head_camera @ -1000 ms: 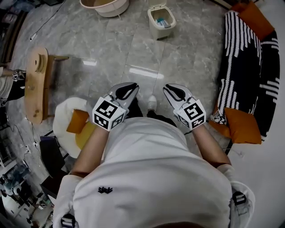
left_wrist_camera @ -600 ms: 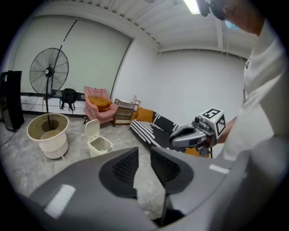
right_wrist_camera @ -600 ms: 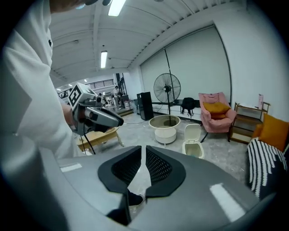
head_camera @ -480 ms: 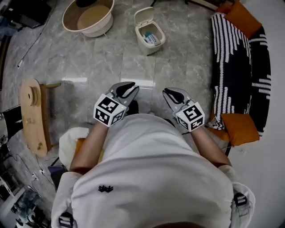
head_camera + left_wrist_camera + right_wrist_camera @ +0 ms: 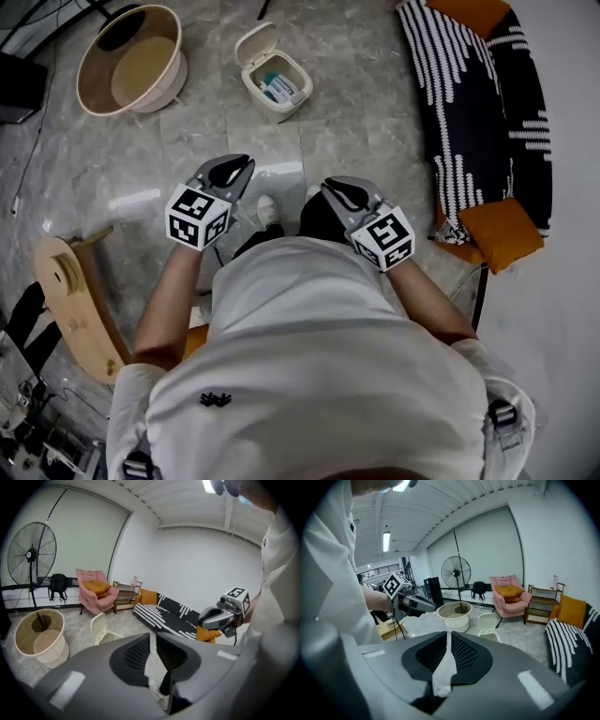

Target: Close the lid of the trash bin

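We hold the left gripper and right gripper side by side, fingers of each together and empty. The trash bin stands on the far floor, well apart from both, its lid up.

Bare floor: open passage from left gripper and right gripper to trash bin. Round tub: near bin's left side. Striped sofa: bounds the right. Wooden stand: lower left, well apart.
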### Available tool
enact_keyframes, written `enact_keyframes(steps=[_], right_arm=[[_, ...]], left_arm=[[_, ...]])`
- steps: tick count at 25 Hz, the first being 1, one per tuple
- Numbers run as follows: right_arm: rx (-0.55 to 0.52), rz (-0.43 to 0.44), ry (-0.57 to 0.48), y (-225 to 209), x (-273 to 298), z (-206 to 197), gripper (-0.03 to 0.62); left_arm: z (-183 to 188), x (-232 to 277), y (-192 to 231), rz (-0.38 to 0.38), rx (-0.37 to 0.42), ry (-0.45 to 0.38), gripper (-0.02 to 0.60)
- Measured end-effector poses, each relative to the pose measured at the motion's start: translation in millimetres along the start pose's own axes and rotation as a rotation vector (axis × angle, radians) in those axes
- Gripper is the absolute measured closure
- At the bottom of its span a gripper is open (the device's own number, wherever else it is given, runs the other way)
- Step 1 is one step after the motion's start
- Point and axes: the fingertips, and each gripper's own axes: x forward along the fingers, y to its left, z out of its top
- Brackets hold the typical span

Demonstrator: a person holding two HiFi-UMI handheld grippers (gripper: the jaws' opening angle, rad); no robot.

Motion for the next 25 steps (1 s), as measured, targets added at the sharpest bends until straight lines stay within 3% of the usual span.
enact_keyframes(steps=[9, 16, 25], right_arm=[[0.066, 0.007, 0.027, -75.6, 29.1, 2.1, 0.566], [0.120, 0.044, 0.048, -131.6, 66.8, 6.8, 0.566], [0.207, 0.016, 0.115, -194.1, 81.1, -16.6, 0.566]], left_arm=[[42.3, 88.8, 76.5, 0.032, -0.013, 0.023, 0.494], [64.8, 158.0, 168.0, 0.127, -0.044, 0.080, 0.496], [77.0, 234.4, 286.5, 0.237, -0.044, 0.146, 0.504]])
